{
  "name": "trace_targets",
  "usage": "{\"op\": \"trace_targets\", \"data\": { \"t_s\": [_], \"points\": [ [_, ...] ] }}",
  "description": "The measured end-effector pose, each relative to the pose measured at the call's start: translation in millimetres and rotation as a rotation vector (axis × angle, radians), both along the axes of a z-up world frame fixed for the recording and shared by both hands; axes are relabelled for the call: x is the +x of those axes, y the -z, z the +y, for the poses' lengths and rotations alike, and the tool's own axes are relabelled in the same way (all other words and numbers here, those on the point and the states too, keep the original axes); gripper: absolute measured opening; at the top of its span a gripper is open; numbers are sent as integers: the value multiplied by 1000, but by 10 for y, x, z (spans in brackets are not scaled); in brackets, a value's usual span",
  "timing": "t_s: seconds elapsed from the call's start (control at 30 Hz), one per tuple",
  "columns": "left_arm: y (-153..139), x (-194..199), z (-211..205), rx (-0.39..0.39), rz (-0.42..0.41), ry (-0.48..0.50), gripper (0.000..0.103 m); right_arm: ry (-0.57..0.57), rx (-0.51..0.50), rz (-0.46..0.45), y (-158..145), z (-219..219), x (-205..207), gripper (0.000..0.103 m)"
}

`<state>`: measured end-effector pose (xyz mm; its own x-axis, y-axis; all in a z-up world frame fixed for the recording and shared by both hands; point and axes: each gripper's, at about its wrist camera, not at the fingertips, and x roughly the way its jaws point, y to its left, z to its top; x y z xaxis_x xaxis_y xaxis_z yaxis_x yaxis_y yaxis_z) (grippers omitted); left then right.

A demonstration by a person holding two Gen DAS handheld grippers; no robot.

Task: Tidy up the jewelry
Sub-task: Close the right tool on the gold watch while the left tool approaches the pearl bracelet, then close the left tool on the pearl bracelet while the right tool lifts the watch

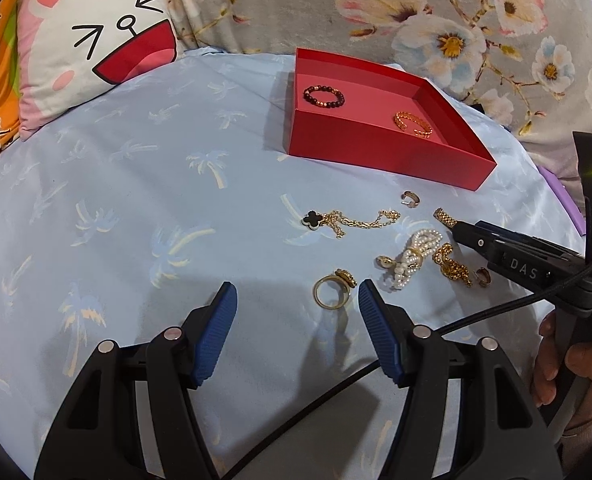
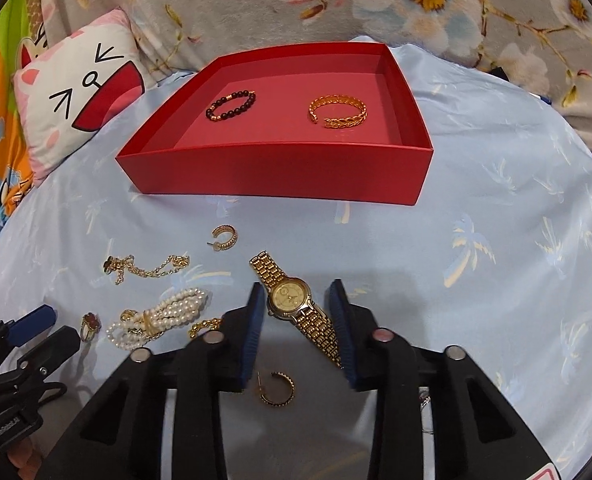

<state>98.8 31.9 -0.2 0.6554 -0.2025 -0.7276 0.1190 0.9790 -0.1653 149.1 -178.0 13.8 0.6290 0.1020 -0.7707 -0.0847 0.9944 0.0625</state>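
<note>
Watch: the gold watch [image 2: 293, 295] lies on the blue bedsheet [image 2: 496, 200] in front of the red box [image 2: 279, 176], its band running at a slant between the blue pads of the right claw [image 2: 298, 296].
Right claw: half closed around the watch case; the left pad sits at the case edge and the right pad just beside the band. I cannot tell whether either pad presses yet, so I judge the watch bracketed, not gripped.
Risk at the watch: the case is round and smooth and the band is limp. If the pads close on the slanted band and not the case, the watch may swivel or slide out on the lift.
Risk nearby: a gold hoop earring [image 2: 277, 390] lies just behind the pads, and a gold chain [image 2: 203, 326] just beside the left pad. A drag across the soft sheet could snag or push them.
Box: it already holds a dark bead bracelet [image 2: 231, 105] and a gold cuff [image 2: 338, 113]; a careless drop could land the watch on the cuff.
Left claw: the left claw [image 1: 298, 292] hovers spread wide and holds nothing; a gold ring [image 1: 332, 292] lies on the sheet between its pads, near the right one, untouched.
Other loose pieces: pearl bracelet [image 1: 410, 258], clover necklace [image 1: 348, 220] and a second hoop earring [image 1: 410, 199] wait on the sheet, close together, so tangling is likely if anything is swept.
</note>
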Motion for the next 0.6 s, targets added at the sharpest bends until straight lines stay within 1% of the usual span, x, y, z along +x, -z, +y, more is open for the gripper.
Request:
{"op": "trace_targets", "data": {
  "t_s": [0.03, 0.07, 0.23, 0.37, 0.5, 0.6],
  "points": [
    [1, 5, 1, -2, 2, 1, 61, 0, -1, 0, -1, -3, -3, 22],
    [-1, 7, -1, -4, 1, 3, 61, 1, -1, -2, -4, -10, -9, 21],
    [-47, 5, -29, -10, -8, 26, 61, 20, 12, -5, -7, -61, -62, 21],
    [-130, 23, -120, -10, -24, 80, 61, 70, 50, -10, -9, -204, -255, 21],
    [-166, 99, -284, -23, -19, 143, 61, 124, 84, -13, -7, -352, -453, 21],
    [-166, 156, -460, 10, -29, 187, 59, 149, 107, -14, -4, -431, -579, 21]
  ]
}}
